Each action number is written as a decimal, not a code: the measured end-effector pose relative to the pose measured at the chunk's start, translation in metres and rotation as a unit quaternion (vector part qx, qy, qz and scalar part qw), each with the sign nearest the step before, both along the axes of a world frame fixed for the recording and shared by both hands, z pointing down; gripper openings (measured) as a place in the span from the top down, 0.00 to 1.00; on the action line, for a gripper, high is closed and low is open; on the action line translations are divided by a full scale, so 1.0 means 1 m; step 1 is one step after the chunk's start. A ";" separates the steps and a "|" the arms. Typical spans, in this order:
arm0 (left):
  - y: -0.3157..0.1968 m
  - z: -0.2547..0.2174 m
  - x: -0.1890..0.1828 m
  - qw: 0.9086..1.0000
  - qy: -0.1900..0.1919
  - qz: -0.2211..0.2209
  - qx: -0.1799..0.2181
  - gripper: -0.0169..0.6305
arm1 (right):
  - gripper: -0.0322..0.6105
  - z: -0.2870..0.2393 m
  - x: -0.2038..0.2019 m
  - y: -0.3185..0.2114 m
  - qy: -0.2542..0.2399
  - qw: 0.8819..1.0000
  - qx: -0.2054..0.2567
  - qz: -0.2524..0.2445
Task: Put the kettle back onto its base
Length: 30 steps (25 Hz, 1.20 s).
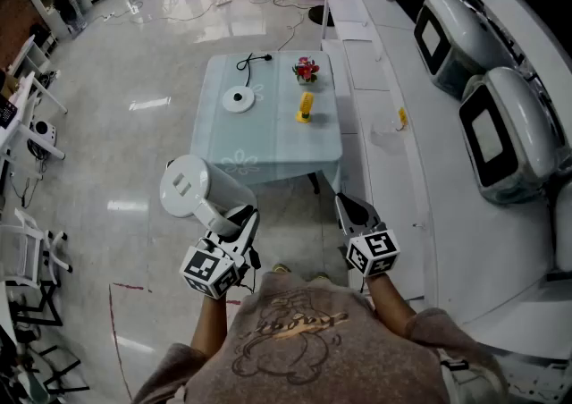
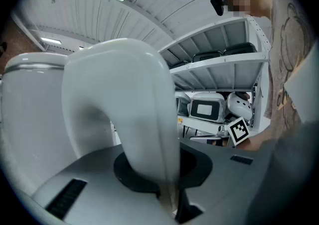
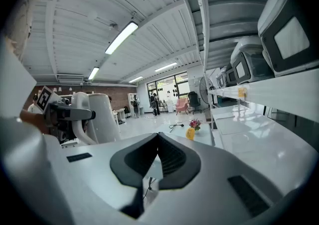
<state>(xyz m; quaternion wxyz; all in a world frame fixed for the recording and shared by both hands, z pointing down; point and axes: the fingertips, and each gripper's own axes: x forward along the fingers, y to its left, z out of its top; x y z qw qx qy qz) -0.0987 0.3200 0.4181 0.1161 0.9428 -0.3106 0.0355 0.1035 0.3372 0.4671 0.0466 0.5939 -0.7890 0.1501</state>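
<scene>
Two grippers are mine. My left gripper [image 1: 232, 225] is clamped on the handle [image 2: 134, 109] of the white kettle [image 1: 190, 186], which is held in the air just ahead of those fingers. My right gripper [image 1: 350, 208] has its fingers pressed together with nothing between them. Well beyond both, the round base [image 1: 239, 99] sits on the table [image 1: 268, 147].

In the upper middle, a pale blue table [image 1: 268, 138] holds a round white base [image 1: 239, 99], a black cord [image 1: 253, 60], flowers [image 1: 306, 70] and a yellow thing [image 1: 305, 108].
</scene>
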 end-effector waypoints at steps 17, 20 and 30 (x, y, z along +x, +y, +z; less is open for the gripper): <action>-0.015 0.011 -0.003 0.999 -0.015 0.044 0.016 0.87 | 0.95 0.007 -0.011 -0.015 -0.007 1.000 0.014 0.011; -0.026 0.013 -0.005 0.999 -0.012 0.047 0.012 0.87 | 0.95 0.008 -0.016 -0.025 -0.008 1.000 0.015 0.016; -0.095 0.015 -0.003 0.999 -0.013 0.045 0.020 0.87 | 0.95 0.007 -0.022 -0.104 -0.011 1.000 0.022 0.010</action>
